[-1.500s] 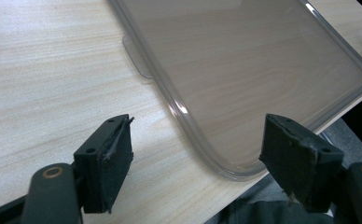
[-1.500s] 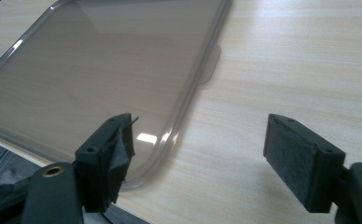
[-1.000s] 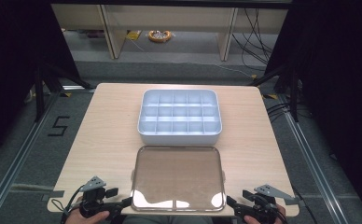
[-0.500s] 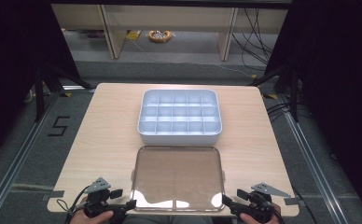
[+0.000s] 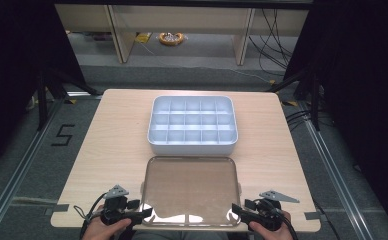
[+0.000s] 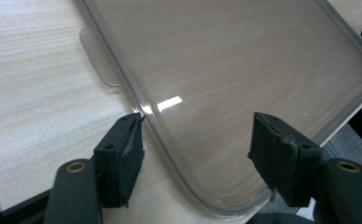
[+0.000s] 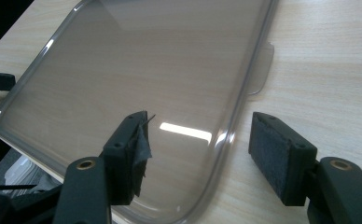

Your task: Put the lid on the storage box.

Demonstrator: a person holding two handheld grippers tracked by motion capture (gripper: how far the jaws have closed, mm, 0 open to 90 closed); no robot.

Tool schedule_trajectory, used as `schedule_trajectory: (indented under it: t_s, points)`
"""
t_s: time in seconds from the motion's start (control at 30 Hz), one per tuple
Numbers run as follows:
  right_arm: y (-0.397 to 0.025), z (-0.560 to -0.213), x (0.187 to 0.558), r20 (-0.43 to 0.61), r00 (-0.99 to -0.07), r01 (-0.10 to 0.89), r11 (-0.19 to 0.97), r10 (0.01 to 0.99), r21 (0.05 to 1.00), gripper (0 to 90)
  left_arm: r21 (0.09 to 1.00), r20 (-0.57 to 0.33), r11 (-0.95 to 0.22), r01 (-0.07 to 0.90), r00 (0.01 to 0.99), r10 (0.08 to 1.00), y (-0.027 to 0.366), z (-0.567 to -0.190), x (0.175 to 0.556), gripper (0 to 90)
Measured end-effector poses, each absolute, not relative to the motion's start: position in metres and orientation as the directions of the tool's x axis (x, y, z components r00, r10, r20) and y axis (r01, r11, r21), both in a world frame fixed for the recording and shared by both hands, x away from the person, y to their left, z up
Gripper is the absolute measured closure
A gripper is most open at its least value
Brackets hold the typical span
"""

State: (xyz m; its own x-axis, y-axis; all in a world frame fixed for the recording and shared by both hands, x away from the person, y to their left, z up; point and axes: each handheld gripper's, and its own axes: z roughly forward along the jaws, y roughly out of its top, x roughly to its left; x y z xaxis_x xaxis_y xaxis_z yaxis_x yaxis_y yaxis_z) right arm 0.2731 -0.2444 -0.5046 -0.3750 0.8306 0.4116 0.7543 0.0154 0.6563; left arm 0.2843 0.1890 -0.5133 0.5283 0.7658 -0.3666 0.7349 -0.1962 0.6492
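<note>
A clear plastic lid (image 5: 190,186) lies flat at the table's near edge, in front of a white compartment tray (image 5: 192,125). My left gripper (image 5: 143,214) is open at the lid's near left corner (image 6: 207,186), its jaws straddling the rim without closing on it. My right gripper (image 5: 236,212) is open at the near right corner (image 7: 202,186), one jaw over the lid (image 7: 137,70), the other over bare wood. A small tab (image 6: 97,56) sticks out from the lid's side; the opposite tab (image 7: 261,70) shows in the right gripper view.
The wooden table (image 5: 112,135) has free room on both sides of the tray and lid. The tray's compartments look empty. Beyond the table are a grey floor, shelf legs and cables (image 5: 267,30). Dark frames stand at left and right.
Both grippers have moved inward along the near edge, toward the lid's two near corners. The lid and tray have not moved.
</note>
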Motion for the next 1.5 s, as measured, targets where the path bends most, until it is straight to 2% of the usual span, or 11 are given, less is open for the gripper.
schedule_trajectory:
  t_s: [0.33,0.53,0.8,0.83,0.9,0.97,1.0,1.07,1.13,1.37,1.5]
  points:
    - [-0.236,-0.512,0.284,0.429,-0.336,0.776,-0.012,0.838,0.631,37.9,0.653,-0.388,-0.128,0.747,0.474,0.79,0.185,-0.515,0.289,36.6]
    - [-0.242,-0.517,0.282,0.569,-0.232,0.798,-0.18,0.789,0.575,38.8,0.656,-0.403,-0.099,0.748,0.458,0.792,0.186,-0.515,0.289,40.8]
    - [-0.252,-0.518,0.277,0.663,-0.159,0.827,-0.268,0.731,0.494,52.7,0.653,-0.396,-0.122,0.747,0.475,0.786,0.191,-0.515,0.29,40.3]
    - [-0.25,-0.517,0.276,0.72,-0.109,0.849,-0.313,0.685,0.426,53.9,0.653,-0.397,-0.123,0.747,0.476,0.785,0.191,-0.515,0.29,40.2]
    - [-0.254,-0.521,0.277,0.702,-0.144,0.827,-0.305,0.698,0.472,56.5,0.653,-0.408,-0.105,0.75,0.465,0.786,0.19,-0.515,0.288,40.2]
    - [-0.255,-0.521,0.276,0.72,-0.111,0.847,-0.313,0.685,0.429,58.4,0.682,-0.389,-0.121,0.721,0.499,0.774,0.191,-0.517,0.29,40.4]
    - [-0.257,-0.525,0.277,0.708,-0.145,0.835,-0.299,0.692,0.463,60.5,0.689,-0.353,-0.175,0.703,0.536,0.767,0.196,-0.517,0.293,40.7]
    - [-0.256,-0.522,0.274,0.742,-0.104,0.857,-0.319,0.662,0.405,62.5,0.681,-0.364,-0.151,0.717,0.51,0.779,0.195,-0.517,0.291,41.1]
    - [-0.257,-0.524,0.274,0.718,-0.154,0.837,-0.296,0.679,0.459,66.6,0.657,-0.407,-0.105,0.746,0.469,0.784,0.192,-0.516,0.288,41.3]
    - [-0.258,-0.515,0.269,0.691,-0.242,0.816,-0.242,0.681,0.525,71.2,0.659,-0.402,-0.134,0.74,0.497,0.769,0.194,-0.516,0.288,38.8]
    - [-0.253,-0.501,0.263,0.564,-0.392,0.731,-0.126,0.727,0.671,68.0,0.657,-0.398,-0.152,0.738,0.51,0.763,0.192,-0.515,0.287,32.0]
